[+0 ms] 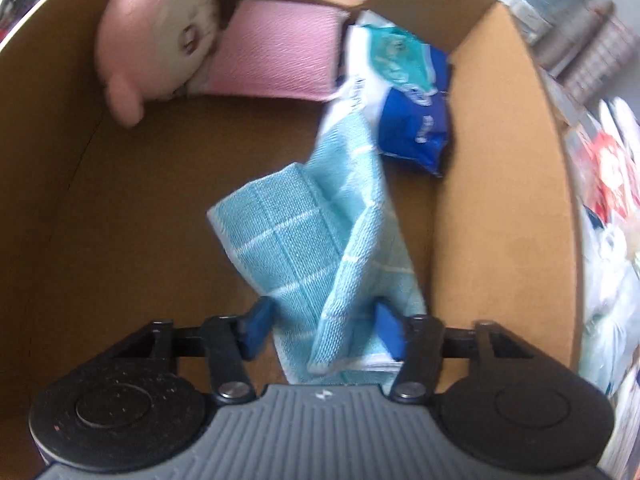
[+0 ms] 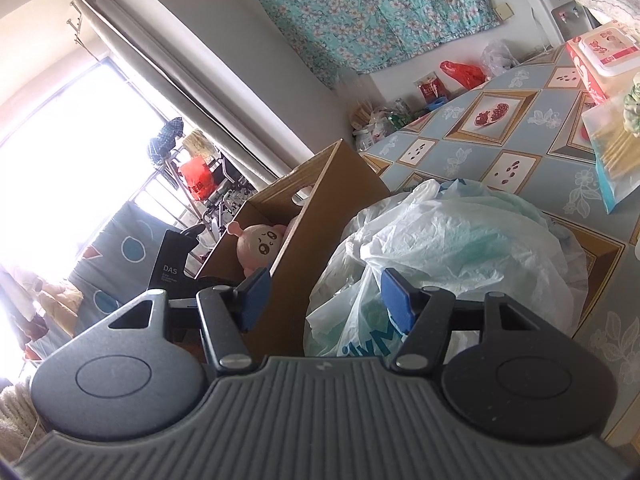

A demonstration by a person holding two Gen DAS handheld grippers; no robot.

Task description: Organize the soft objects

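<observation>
In the left wrist view my left gripper [image 1: 322,320] is inside a cardboard box [image 1: 492,184] with its jaws open. A light blue checked cloth [image 1: 316,240] lies loosely between the fingers, running up toward a blue and white tissue pack [image 1: 404,96]. A pink plush toy [image 1: 156,40] and a pink sponge pad [image 1: 280,52] rest at the far end of the box. In the right wrist view my right gripper [image 2: 324,296] is open and empty, held above white plastic bags [image 2: 440,248] beside the box [image 2: 320,208], where the plush toy [image 2: 260,244] shows.
A table with a blue patterned cloth [image 2: 520,144] holds a red and white wipes box [image 2: 600,56] and a teal box [image 2: 616,156]. A black stand [image 2: 172,264] is left of the box. Bags and clutter [image 1: 608,184] lie to the box's right.
</observation>
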